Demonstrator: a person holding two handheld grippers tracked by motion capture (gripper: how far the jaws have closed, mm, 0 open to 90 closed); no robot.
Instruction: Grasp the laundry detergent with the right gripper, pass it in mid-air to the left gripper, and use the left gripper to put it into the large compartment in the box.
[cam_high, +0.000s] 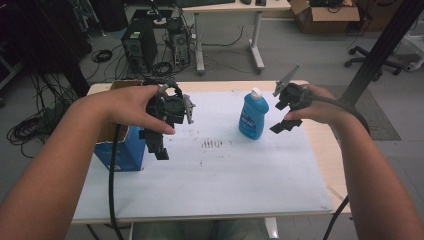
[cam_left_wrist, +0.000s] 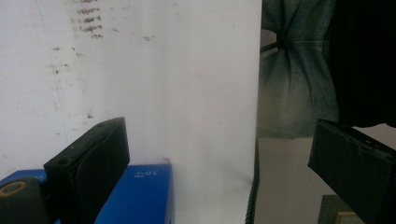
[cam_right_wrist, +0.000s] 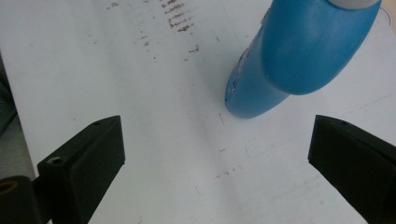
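A blue bottle (cam_high: 253, 117) with a white cap stands upright right of centre on the white sheet (cam_high: 215, 175). My right gripper (cam_high: 281, 115) hovers just to its right, open, nothing between the jaws. In the right gripper view the bottle (cam_right_wrist: 299, 51) lies ahead at upper right, beyond the open right gripper (cam_right_wrist: 217, 158). My left gripper (cam_high: 155, 142) is held above the sheet's left part, jaws pointing down beside an open blue box (cam_high: 122, 150). The left gripper view looks down past the open left gripper (cam_left_wrist: 219, 158) at the blue box (cam_left_wrist: 140, 196) and the sheet's near edge.
Dark smudges (cam_high: 214, 143) mark the sheet's middle. The wooden table (cam_high: 327, 160) shows bare at its right edge. Behind the table are computer towers (cam_high: 140, 47), coiled cables, a desk (cam_high: 235, 7) and a cardboard box (cam_high: 325, 15). A black post (cam_high: 380, 50) slants at right.
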